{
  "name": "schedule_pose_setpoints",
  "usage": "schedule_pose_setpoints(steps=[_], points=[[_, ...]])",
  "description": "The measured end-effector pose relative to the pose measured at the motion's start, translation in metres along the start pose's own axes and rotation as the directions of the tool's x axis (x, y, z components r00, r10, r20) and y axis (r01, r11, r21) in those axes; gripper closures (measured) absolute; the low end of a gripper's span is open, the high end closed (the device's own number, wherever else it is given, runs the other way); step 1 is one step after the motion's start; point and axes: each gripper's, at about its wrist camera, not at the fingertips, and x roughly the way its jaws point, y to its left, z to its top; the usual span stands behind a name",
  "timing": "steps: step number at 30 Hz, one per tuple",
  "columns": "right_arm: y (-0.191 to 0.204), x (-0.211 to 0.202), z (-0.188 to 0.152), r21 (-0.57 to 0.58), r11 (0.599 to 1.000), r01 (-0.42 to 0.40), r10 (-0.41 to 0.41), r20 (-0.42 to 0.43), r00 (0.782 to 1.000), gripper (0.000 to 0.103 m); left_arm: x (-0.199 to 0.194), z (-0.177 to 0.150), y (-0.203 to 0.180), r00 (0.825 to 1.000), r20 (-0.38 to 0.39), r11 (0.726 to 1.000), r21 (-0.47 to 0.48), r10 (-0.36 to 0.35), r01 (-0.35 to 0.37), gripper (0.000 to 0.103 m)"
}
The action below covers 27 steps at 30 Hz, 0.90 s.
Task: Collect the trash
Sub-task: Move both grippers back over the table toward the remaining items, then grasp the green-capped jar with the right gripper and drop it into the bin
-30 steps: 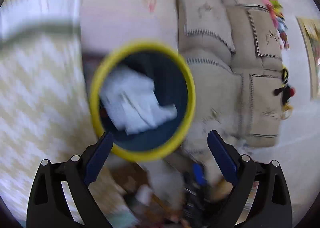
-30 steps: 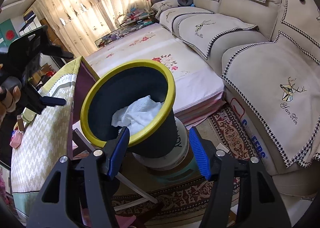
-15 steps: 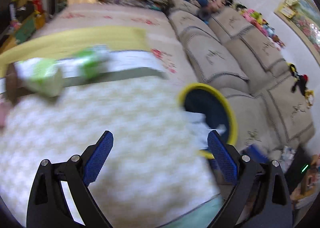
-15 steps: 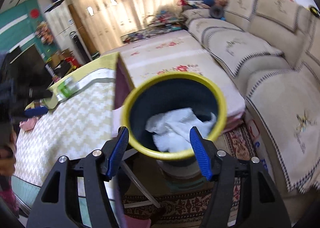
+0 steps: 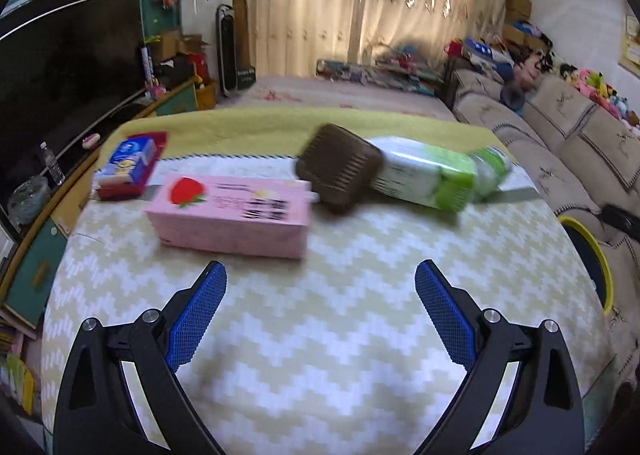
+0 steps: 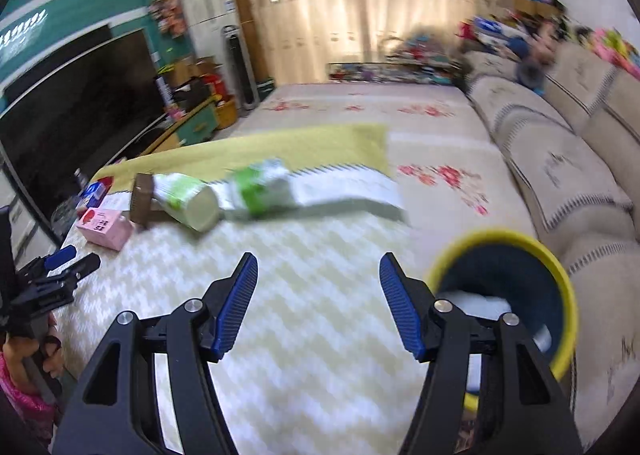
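A pink strawberry carton (image 5: 234,217) lies on the zigzag tablecloth (image 5: 320,335), beyond my open, empty left gripper (image 5: 320,295). A brown square box (image 5: 338,169), a green-white pack (image 5: 432,177) and a blue-red packet (image 5: 130,163) lie farther back. The yellow-rimmed bin (image 6: 508,295) stands off the table's right edge with white paper (image 6: 480,301) inside; its rim shows in the left wrist view (image 5: 592,255). My right gripper (image 6: 318,287) is open and empty over the table, left of the bin. The carton (image 6: 105,229) and green pack (image 6: 224,195) also show there.
A beige sofa (image 5: 580,143) runs along the right. A television (image 5: 68,67) on a low cabinet stands at the left. A floral mat (image 6: 400,111) covers the floor beyond the table. My left gripper shows in the right wrist view (image 6: 60,267).
Both grippers swung away from over the bin towards the table. The bin has slid to the right edge of both views and the table's items have come into sight.
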Motion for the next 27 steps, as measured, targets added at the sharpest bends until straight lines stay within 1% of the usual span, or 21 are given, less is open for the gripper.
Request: schedule_pose_setpoints(steps=[2, 3, 5, 6, 7, 10, 14, 18, 25, 27], points=[[0.02, 0.018, 0.014, -0.071, 0.997, -0.014, 0.016, 0.015, 1.0, 0.034, -0.004, -0.002, 0.009, 1.0, 0.006, 1.0, -0.02, -0.022, 0.022, 0.009], [0.027, 0.03, 0.022, -0.099, 0.995, -0.024, 0.026, 0.017, 1.0, 0.032, -0.003, -0.002, 0.015, 0.999, 0.004, 0.998, -0.036, -0.049, 0.049, 0.009], [0.035, 0.048, 0.032, -0.138, 0.99, -0.035, 0.037, 0.014, 0.999, 0.03, -0.002, -0.003, 0.012, 0.998, 0.008, 0.997, -0.044, -0.064, 0.064, 0.008], [0.037, 0.06, 0.038, -0.156, 0.987, -0.026, 0.028, 0.011, 1.0, 0.029, -0.001, -0.004, 0.009, 0.998, 0.01, 0.997, -0.04, -0.062, 0.063, 0.008], [0.039, 0.068, 0.041, -0.167, 0.986, -0.018, 0.019, 0.003, 1.0, 0.028, 0.0, -0.005, 0.007, 0.998, 0.011, 0.998, -0.03, -0.057, 0.058, 0.008], [0.042, 0.093, 0.047, -0.191, 0.981, -0.045, 0.036, -0.047, 0.998, 0.027, 0.001, -0.008, -0.005, 0.999, 0.003, 0.999, -0.007, -0.054, 0.054, 0.007], [0.045, 0.117, 0.049, -0.233, 0.972, -0.027, 0.006, -0.09, 0.996, 0.026, 0.002, -0.009, -0.01, 0.998, 0.0, 0.998, -0.003, -0.06, 0.06, 0.007], [0.045, 0.131, 0.052, -0.237, 0.971, -0.039, 0.015, -0.104, 0.994, 0.022, 0.003, -0.01, -0.011, 0.997, -0.009, 0.997, -0.007, -0.072, 0.072, 0.007], [0.044, 0.152, 0.053, -0.222, 0.973, -0.069, 0.04, -0.132, 0.99, 0.022, 0.008, -0.012, -0.013, 0.995, -0.028, 0.995, -0.01, -0.1, 0.099, 0.007], [0.045, 0.155, 0.053, -0.22, 0.973, -0.072, 0.043, -0.133, 0.99, 0.035, 0.008, -0.012, -0.014, 0.994, -0.03, 0.995, -0.007, -0.103, 0.103, 0.007]])
